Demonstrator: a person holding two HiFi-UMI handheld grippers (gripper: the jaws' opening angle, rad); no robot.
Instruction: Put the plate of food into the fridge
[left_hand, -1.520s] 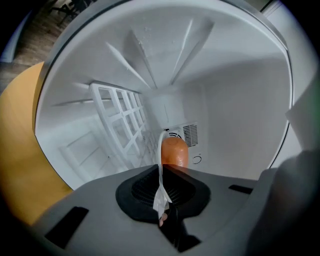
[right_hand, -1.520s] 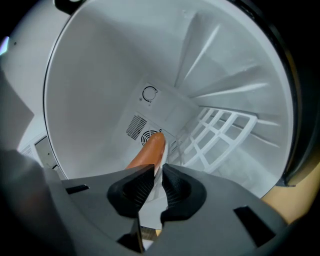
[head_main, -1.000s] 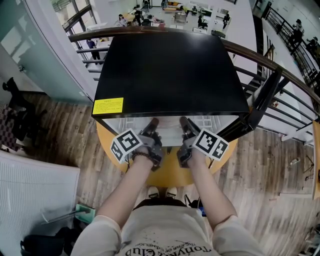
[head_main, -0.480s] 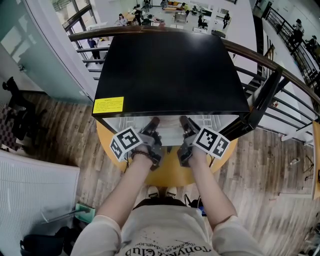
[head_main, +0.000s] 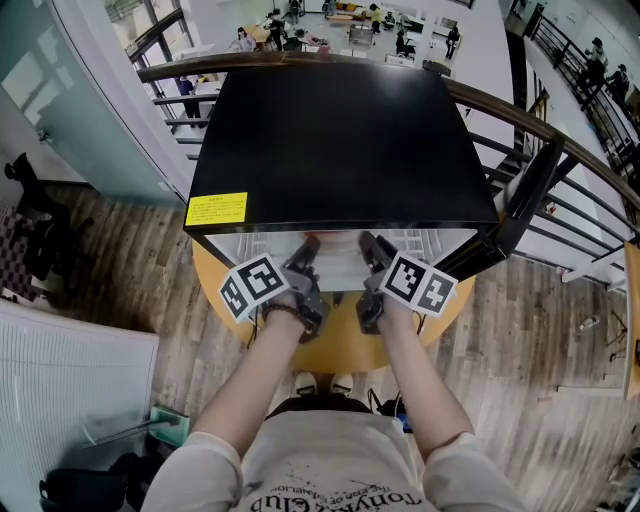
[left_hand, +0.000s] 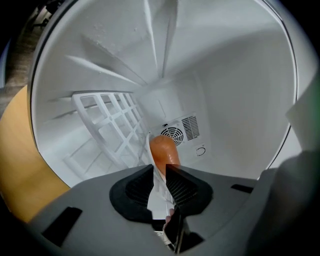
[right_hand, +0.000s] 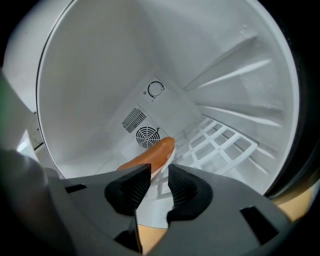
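Plate (left_hand: 157, 197), sausage (right_hand: 150, 157) on it, over fridge (head_main: 340, 130) wire shelf (right_hand: 220, 142); side walls (right_hand: 90, 75) well clear.

Seen from above, the black top of the fridge (head_main: 340, 130) hides its inside, and the tips of the left gripper (head_main: 308, 245) and the right gripper (head_main: 368, 243) are tucked under it. Both have just opened their jaws wider. In the left gripper view the jaws cover most of the plate (left_hand: 156, 199); only a thin white edge and one end of the orange sausage (left_hand: 162, 149) show. The words on the yellow sticker (head_main: 216, 210) are too small to read
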